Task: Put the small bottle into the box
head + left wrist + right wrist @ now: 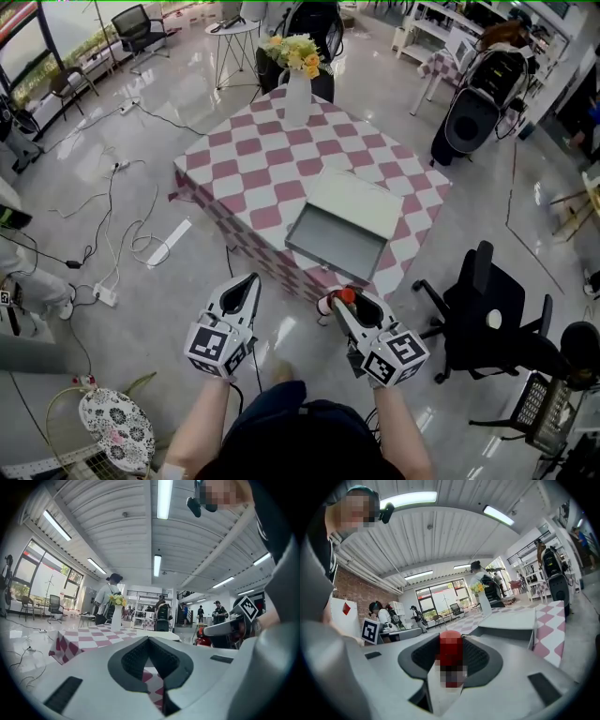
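Observation:
The small bottle (343,297), white with a red cap, is held in my right gripper (349,306), which is shut on it below the table's near edge. In the right gripper view the red cap (451,648) stands up between the jaws of that gripper (451,660). The open grey box (309,251) lies on the checked table (253,169) near its front corner, with its lid (361,203) raised behind it. The box (513,620) is ahead and to the right in the right gripper view. My left gripper (247,283) hangs to the left of the right one, shut and empty (150,644).
A white vase with yellow flowers (296,80) stands at the table's far corner. A black office chair (487,309) is on the right, cables (112,225) and a white strip on the floor on the left. People stand in the background.

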The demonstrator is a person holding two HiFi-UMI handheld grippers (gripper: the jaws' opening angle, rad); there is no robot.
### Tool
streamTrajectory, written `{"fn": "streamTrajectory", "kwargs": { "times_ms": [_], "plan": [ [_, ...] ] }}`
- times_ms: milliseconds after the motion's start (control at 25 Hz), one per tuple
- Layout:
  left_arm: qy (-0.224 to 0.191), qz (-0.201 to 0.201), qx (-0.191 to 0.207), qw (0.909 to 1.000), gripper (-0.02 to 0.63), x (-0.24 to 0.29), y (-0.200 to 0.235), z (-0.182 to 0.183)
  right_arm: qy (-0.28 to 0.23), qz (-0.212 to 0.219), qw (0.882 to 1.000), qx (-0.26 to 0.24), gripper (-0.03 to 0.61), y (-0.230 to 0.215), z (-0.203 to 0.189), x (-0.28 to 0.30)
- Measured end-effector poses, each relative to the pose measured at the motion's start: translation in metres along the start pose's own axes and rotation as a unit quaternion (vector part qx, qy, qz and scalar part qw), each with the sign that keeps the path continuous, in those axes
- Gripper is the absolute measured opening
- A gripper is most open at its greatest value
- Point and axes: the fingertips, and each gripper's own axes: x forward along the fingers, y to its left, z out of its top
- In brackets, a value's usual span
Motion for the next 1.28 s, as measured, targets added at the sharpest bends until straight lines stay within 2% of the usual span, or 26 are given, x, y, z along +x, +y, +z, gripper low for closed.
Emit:
{"fn": "streamTrajectory", "kwargs": {
  "times_ms": [600,1280],
  "plan": [
    [-0.012,-0.011,-0.017,0.9997,0.000,0.024,0.031,-0.003,0.004,0.002,1.000,-0.004,0.150,-0.001,0.007,0.049],
    [0.000,-0.029,-0.022,0.9993,0.000,0.077,0.066,-0.007,0.001,-0.013,1.000,-0.006,0.150,-0.040,0.034,0.104]
  ]
}}
